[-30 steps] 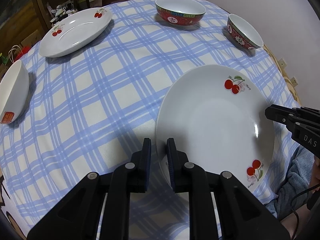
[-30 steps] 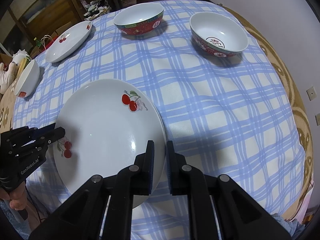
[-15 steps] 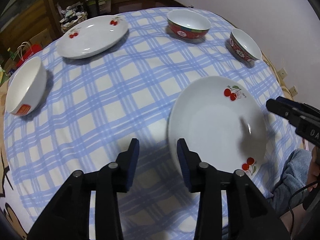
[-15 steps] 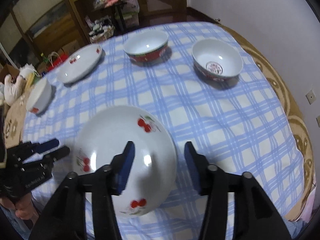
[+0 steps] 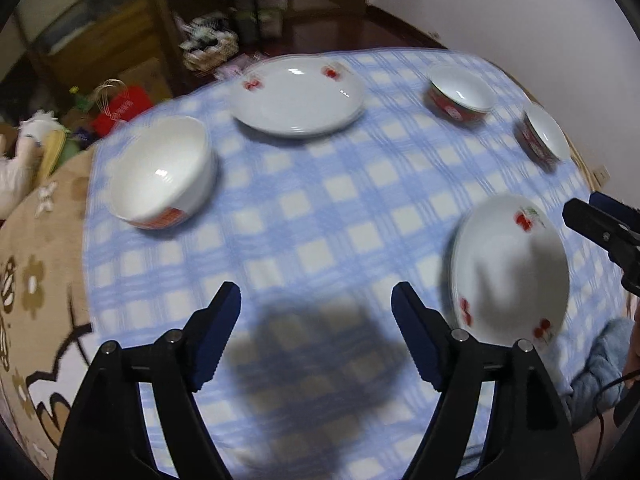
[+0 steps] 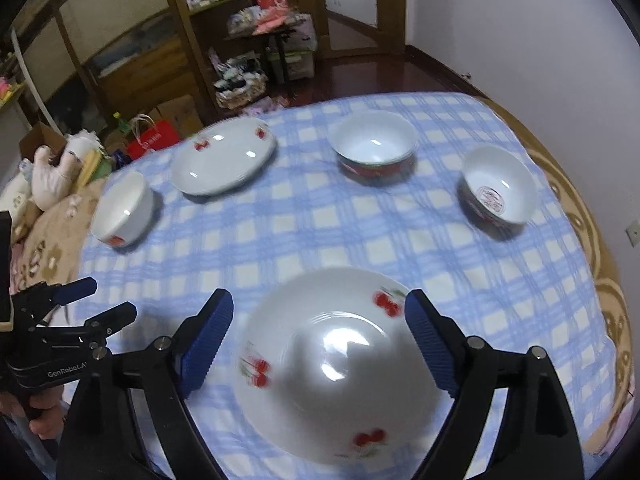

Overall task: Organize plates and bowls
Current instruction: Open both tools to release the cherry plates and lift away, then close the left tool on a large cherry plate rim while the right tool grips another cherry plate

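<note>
Right wrist view counts five dishes on the checked tablecloth (image 6: 400, 236) of the worktop: two cherry plates and three bowls. The near cherry plate (image 6: 340, 364) lies flat beneath and between the jaws of the right gripper (image 6: 318, 340), which are opening with their blue pads clear of its rim on both sides. Ahead of the jaws and to the left sits the far cherry plate (image 6: 224, 156), with the plain white bowl (image 6: 122, 212) further left; ahead and to the right are two red-patterned bowls (image 6: 374, 150) (image 6: 498, 188). The left gripper (image 6: 100, 300) shows at the left edge, its jaws also opening and holding nothing; in the left wrist view only tablecloth and shadow lie between them, the near plate just right of them. Motion blur smears the dishes' patterns, and the near plate's front edge is partly hidden behind the right gripper's fingers.
</note>
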Demonstrator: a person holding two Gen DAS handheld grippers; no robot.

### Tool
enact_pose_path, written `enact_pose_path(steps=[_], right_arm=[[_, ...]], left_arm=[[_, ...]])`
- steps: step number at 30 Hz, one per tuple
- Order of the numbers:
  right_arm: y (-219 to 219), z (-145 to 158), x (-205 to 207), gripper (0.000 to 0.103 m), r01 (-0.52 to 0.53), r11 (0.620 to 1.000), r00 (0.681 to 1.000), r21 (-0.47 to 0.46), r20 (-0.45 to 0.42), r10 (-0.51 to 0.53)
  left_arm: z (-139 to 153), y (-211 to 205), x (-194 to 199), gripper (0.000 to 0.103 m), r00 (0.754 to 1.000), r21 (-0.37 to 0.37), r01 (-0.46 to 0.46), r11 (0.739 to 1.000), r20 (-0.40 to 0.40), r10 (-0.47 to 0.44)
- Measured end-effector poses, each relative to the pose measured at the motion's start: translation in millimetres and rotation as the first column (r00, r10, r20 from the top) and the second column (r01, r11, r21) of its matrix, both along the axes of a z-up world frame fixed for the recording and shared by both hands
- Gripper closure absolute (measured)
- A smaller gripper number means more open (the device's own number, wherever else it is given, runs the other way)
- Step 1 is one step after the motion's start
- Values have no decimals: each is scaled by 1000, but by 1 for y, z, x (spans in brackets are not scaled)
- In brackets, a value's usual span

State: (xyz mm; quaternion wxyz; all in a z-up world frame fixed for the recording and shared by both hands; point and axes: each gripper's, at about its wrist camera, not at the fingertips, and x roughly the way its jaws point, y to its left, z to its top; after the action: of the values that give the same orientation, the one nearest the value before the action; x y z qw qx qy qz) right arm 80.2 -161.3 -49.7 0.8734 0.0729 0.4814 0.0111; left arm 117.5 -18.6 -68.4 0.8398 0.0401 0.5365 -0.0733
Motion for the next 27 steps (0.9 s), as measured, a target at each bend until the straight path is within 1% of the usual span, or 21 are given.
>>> enact_pose_path(steps=[1,3,7,10,12,16,20,25,27], right_arm=[[5,2,3,5,-4,1000,1000,9,7,4],[17,8,12,1,-15,1000,999,24,31,15],[41,14,31,1,-38,999,998,28,55,37],[56,16,47,1,-54,998,997,36,59,52],[66,17,59,1,-66,997,996,29,64,64],[76,17,77,1,-73,997,995,19,67,72],[78,17,100,1,-81,996,995,24,69,79],[73,10,138,1,-73,997,997,23,42,72],[71,7,154,1,-78,997,996,15,44,78]], left_arm=[[3,7,2,20,1000,-3,-12,1000,6,12],[10,20,7,19,999,-6,-31,999,23,31],[22,46,18,15,994,46,-82,996,79,78],[26,62,29,15,989,60,-116,991,95,110],[29,71,38,14,986,51,-132,990,108,126],[32,76,60,14,989,18,-116,993,99,113],[33,75,88,14,992,19,-94,995,89,92],[32,75,128,14,995,20,-88,996,56,87],[32,75,147,15,996,-7,-77,997,50,77]])
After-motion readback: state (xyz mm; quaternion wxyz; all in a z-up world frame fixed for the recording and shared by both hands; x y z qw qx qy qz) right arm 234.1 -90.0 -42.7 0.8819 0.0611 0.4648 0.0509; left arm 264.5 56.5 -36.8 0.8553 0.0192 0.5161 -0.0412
